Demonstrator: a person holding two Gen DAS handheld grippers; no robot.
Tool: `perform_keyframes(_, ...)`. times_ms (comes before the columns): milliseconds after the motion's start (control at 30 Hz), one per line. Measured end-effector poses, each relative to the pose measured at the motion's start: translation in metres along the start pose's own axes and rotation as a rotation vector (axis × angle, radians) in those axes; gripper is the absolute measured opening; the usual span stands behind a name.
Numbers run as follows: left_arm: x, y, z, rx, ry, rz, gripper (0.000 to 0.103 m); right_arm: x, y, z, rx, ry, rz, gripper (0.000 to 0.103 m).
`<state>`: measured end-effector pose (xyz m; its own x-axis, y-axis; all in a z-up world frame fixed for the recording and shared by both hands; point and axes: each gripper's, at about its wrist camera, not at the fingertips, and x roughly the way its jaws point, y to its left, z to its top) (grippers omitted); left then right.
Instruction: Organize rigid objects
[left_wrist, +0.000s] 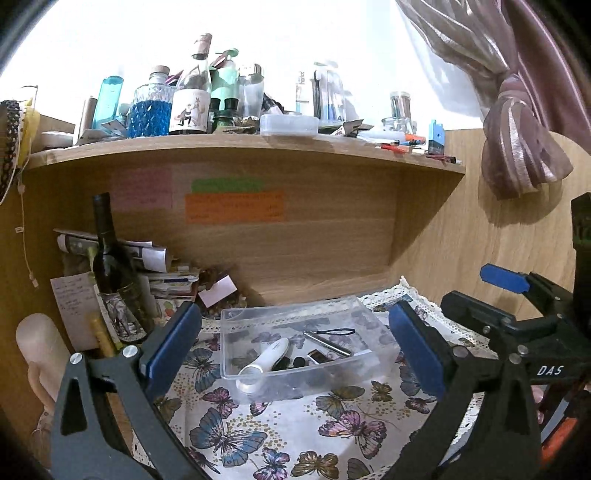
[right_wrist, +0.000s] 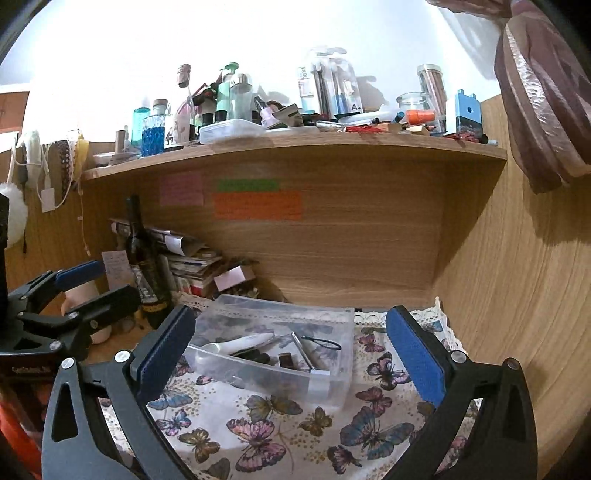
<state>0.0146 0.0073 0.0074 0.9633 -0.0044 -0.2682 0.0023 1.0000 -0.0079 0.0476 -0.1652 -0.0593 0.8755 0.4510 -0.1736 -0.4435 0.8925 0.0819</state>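
A clear plastic box (left_wrist: 373, 354) stands on the butterfly cloth (left_wrist: 280, 435) in front of both grippers; it also shows in the right wrist view (right_wrist: 325, 387). Inside lie a white handheld device (left_wrist: 264, 360) (right_wrist: 236, 343), a silver pen with a black loop (left_wrist: 327, 343) (right_wrist: 303, 350), and small dark items (left_wrist: 295, 362) (right_wrist: 286, 360). My left gripper (left_wrist: 295, 347) is open and empty, its jaws wide on either side of the box. My right gripper (right_wrist: 291, 347) is open and empty too, held back from the box. The right gripper also shows in the left wrist view (left_wrist: 506, 299), and the left one in the right wrist view (right_wrist: 92, 284).
A dark wine bottle (left_wrist: 110, 266) and stacked papers (left_wrist: 166, 277) stand at the back left. A wooden shelf (left_wrist: 240, 151) overhead is crowded with bottles and jars. A wooden side panel (right_wrist: 524, 295) closes the right. A curtain (left_wrist: 524, 147) hangs at the upper right.
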Motion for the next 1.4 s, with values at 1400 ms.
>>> perform_keyframes(1400, 0.0061, -0.0029, -0.0002, -0.007, 0.010, 0.004, 0.103, 0.0017, -0.0086, -0.0032, 0.045, 0.022, -0.010, 0.103)
